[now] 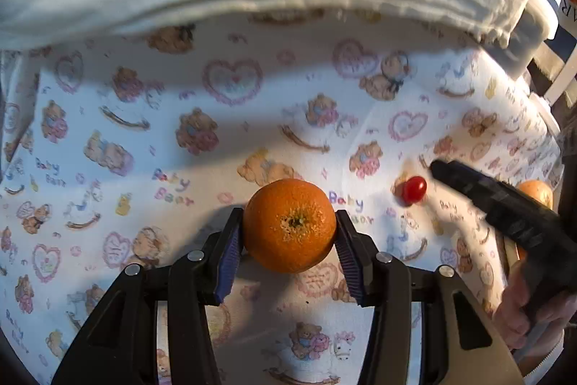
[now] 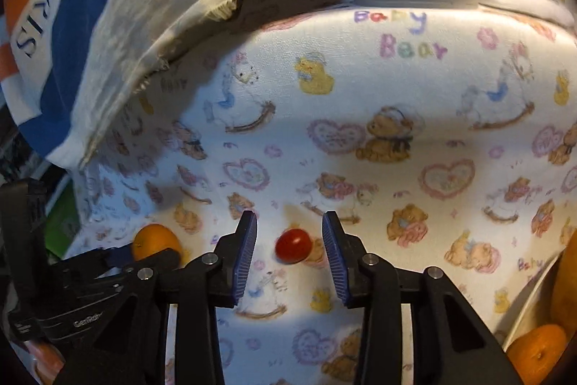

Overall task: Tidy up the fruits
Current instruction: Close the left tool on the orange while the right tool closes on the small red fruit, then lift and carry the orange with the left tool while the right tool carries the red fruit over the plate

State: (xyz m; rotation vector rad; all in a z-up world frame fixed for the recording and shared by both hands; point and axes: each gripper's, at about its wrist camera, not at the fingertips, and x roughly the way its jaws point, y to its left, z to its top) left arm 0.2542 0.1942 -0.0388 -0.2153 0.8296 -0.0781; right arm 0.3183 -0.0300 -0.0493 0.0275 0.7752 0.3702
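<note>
The left gripper (image 1: pixel 289 231) pinches a mandarin (image 1: pixel 289 225), pitted stem scar facing the lens, above the teddy-print cloth (image 1: pixel 230 118). Only the right wrist view shows the right gripper (image 2: pixel 289 240) spread around a glossy cherry tomato (image 2: pixel 293 246) lying untouched on the cloth, and more mandarins (image 2: pixel 539 347) at the right edge.

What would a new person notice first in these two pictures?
An orange sits clamped between the pads of the left gripper, low in the left wrist view. A small red tomato lies on the teddy-bear cloth between the open fingers of the right gripper, untouched.
</note>
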